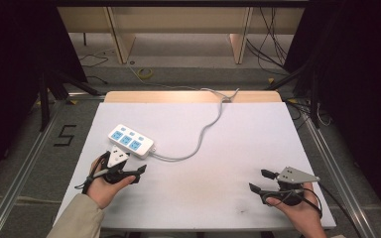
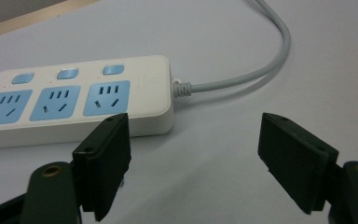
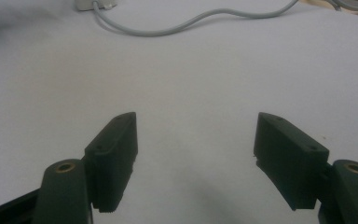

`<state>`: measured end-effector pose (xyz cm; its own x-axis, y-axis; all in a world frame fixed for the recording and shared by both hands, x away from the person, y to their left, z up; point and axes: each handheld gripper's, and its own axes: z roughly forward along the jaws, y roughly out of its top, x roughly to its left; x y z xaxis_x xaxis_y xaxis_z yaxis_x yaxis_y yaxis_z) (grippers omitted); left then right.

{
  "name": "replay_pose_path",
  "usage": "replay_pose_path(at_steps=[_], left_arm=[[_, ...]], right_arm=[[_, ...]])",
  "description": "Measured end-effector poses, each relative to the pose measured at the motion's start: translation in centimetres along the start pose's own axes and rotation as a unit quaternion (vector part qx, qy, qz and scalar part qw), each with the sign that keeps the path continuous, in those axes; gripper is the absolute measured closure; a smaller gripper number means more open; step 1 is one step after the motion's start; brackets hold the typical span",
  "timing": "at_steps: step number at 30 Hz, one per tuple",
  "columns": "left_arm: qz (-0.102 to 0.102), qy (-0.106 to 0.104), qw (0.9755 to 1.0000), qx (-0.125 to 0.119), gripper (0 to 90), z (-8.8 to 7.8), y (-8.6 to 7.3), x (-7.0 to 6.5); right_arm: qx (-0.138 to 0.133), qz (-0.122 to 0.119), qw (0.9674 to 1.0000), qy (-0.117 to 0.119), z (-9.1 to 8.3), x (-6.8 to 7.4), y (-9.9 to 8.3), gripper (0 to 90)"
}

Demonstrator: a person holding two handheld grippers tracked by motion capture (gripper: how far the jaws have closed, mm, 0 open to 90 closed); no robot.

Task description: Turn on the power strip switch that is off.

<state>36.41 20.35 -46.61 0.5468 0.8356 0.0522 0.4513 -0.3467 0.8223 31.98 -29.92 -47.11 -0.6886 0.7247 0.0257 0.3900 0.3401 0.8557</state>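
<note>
— What's on the white rectangular table (image 1: 213, 148)?

— I see a white plastic power strip with blue sockets (image 1: 130, 141) left of centre, just beyond my left gripper (image 1: 131, 167), jaws spread, empty.

— Right gripper (image 1: 261, 181)?

— Also spread, empty; its view catches the grey cord (image 3: 186, 23).

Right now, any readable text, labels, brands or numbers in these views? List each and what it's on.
"5": black tape figure on the grey floor left of the table.
Power strip: no brand or lettering legible on its white casing, blue sockets or blue buttons.
Cable: no print legible.
Left tool and right tool: no markings readable.
</note>
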Motion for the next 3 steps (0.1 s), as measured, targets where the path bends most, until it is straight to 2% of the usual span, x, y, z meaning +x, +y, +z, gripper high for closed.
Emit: replay_pose_path(at_steps=[3], left_arm=[[0.003, -0.003, 1.0, 0.0, 24.2, -0.03, -0.02, -0.38]], right_arm=[[-0.001, 0.0, 1.0, -0.001, -0.02, 0.0, 0.0, 31.1]])
